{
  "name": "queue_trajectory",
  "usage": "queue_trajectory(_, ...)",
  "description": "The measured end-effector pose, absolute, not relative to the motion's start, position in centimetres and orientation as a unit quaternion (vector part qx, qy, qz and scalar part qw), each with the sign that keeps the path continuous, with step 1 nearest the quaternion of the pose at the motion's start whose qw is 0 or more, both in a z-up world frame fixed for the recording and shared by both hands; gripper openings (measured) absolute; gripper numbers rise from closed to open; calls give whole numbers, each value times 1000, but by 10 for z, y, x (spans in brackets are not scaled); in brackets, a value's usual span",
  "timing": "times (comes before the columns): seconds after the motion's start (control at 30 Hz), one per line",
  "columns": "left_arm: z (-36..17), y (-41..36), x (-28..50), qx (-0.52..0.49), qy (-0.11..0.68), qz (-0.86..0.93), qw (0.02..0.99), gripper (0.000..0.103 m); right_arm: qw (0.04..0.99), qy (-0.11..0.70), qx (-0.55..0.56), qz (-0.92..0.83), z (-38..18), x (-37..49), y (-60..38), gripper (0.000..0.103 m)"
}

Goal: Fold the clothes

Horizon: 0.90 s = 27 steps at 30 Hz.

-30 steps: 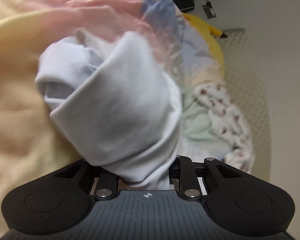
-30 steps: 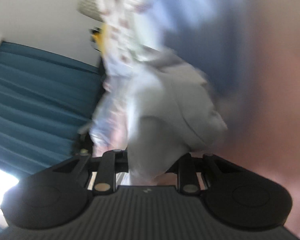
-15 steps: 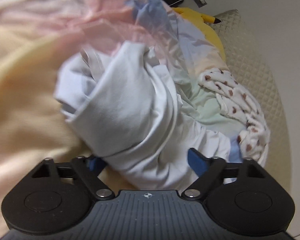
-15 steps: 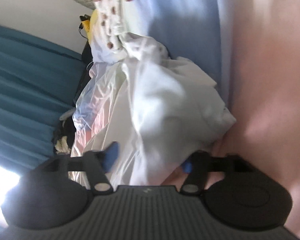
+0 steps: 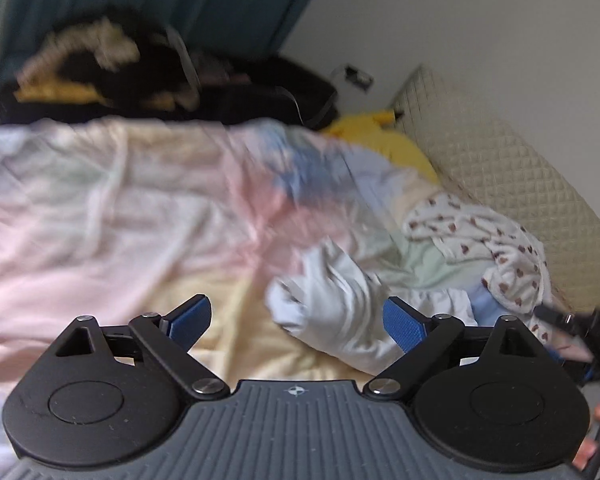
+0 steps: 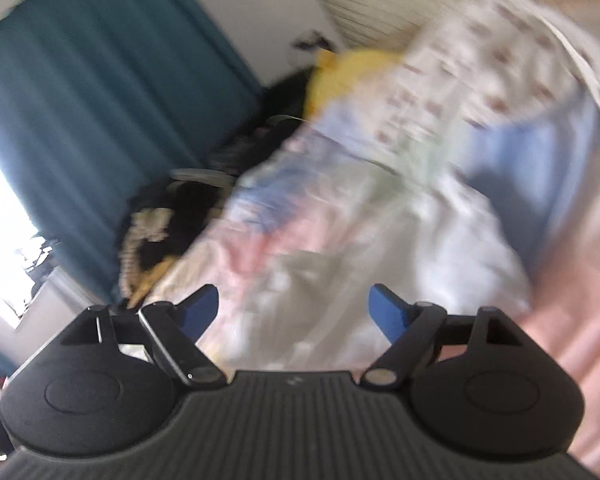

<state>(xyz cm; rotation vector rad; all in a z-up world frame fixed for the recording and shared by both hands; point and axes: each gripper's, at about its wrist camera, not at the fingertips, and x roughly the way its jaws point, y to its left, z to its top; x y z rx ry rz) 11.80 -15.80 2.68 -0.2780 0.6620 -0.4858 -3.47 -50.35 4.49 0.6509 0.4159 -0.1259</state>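
Observation:
A crumpled white garment (image 5: 336, 304) lies on the pastel bedspread (image 5: 120, 220), just ahead of my left gripper's right finger. My left gripper (image 5: 298, 320) is open and empty, above and behind the garment. A white garment with brown hearts (image 5: 496, 240) lies to the right by the quilted headboard. The right wrist view is blurred; the white garment (image 6: 440, 248) lies ahead on the spread. My right gripper (image 6: 294, 310) is open and empty. It also shows at the right edge of the left wrist view (image 5: 580, 332).
A quilted cream headboard (image 5: 500, 152) runs along the right. A yellow plush (image 5: 376, 140) lies at the bed's far end. Dark bags and clothes (image 5: 160, 80) sit beyond the bed under teal curtains (image 6: 80, 100). A bright window (image 6: 0, 220) is at the left.
Both grippers opened and let go of the white garment, which now lies on the bedspread. Both have pulled back and tilted up, bringing the curtains and wall into view.

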Motion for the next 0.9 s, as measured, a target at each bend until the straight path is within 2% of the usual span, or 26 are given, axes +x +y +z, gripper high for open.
queue_trajectory(0.23,80,-65,52,-82,240,-168,952,97,958,172,228,27,108,-15,-405,84)
queue_trajectory(0.43,104,-5,1,-49,188,-114,974,97,970,146,170,96,121,-13,-317,84)
queue_trajectory(0.67,81,17,-42,-2,140,-72,988,100,975,114,116,150,103,-6,-236,84)
queue_trajectory(0.9,48,34,-44,-36,126,-24,991,102,980,96,78,158,75,1,-200,84)
